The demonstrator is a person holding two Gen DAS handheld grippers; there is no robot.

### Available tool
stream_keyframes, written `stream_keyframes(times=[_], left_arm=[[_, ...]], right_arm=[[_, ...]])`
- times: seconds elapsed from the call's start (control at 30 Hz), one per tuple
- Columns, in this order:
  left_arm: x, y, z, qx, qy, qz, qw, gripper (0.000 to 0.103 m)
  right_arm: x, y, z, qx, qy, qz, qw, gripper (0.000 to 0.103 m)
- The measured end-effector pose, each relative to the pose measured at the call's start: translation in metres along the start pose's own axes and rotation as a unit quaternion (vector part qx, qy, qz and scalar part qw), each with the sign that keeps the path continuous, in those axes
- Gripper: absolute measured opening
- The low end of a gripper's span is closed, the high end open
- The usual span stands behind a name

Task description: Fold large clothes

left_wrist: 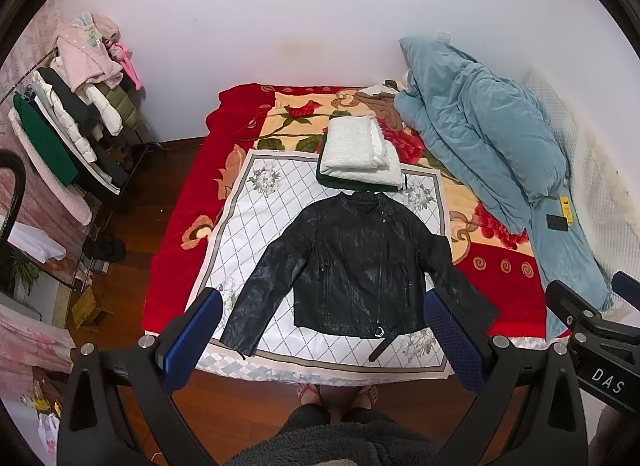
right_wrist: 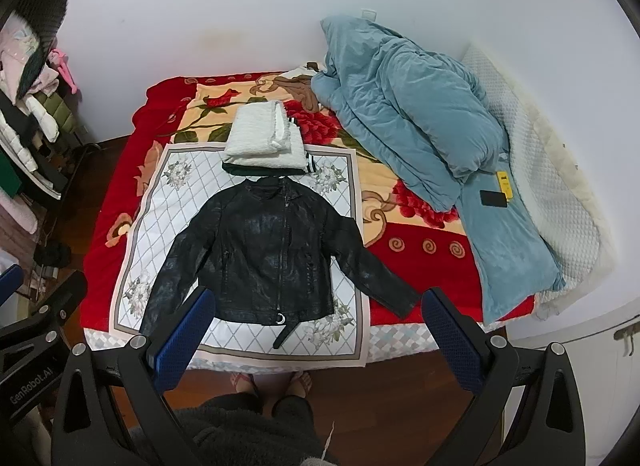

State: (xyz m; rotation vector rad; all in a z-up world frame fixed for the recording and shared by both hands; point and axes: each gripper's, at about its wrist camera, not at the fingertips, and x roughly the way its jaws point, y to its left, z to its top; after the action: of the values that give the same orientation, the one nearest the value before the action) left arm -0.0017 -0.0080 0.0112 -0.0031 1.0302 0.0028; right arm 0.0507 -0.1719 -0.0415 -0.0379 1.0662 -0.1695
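Note:
A black leather jacket (left_wrist: 352, 266) lies flat, front up and zipped, sleeves spread, on a white diamond-patterned cloth (left_wrist: 260, 201) on the bed; it also shows in the right wrist view (right_wrist: 264, 254). My left gripper (left_wrist: 324, 326) is open and empty, held high above the bed's near edge. My right gripper (right_wrist: 316, 326) is open and empty too, held beside the left one. Behind the jacket's collar sits a stack of folded clothes (left_wrist: 360, 149), white on top with a dark green piece under it; it also shows in the right wrist view (right_wrist: 264, 137).
A crumpled blue duvet (left_wrist: 480, 129) fills the bed's right side, with a black phone (left_wrist: 557, 222) and a yellow item on it. The red floral blanket (left_wrist: 176, 234) covers the bed. A clothes rack (left_wrist: 72, 121) stands at the left. My feet (left_wrist: 340, 392) stand on the wooden floor.

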Motion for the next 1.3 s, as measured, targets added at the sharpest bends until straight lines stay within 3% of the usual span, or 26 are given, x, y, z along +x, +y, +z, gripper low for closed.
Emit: stream_keyframes(times=[1.3], left_arm=[[0.001, 0.004, -0.001, -0.001, -0.002, 0.0, 1.0, 0.103]], right_arm=[[0.001, 0.007, 0.002, 0.0, 0.003, 0.003, 1.0, 0.103]])
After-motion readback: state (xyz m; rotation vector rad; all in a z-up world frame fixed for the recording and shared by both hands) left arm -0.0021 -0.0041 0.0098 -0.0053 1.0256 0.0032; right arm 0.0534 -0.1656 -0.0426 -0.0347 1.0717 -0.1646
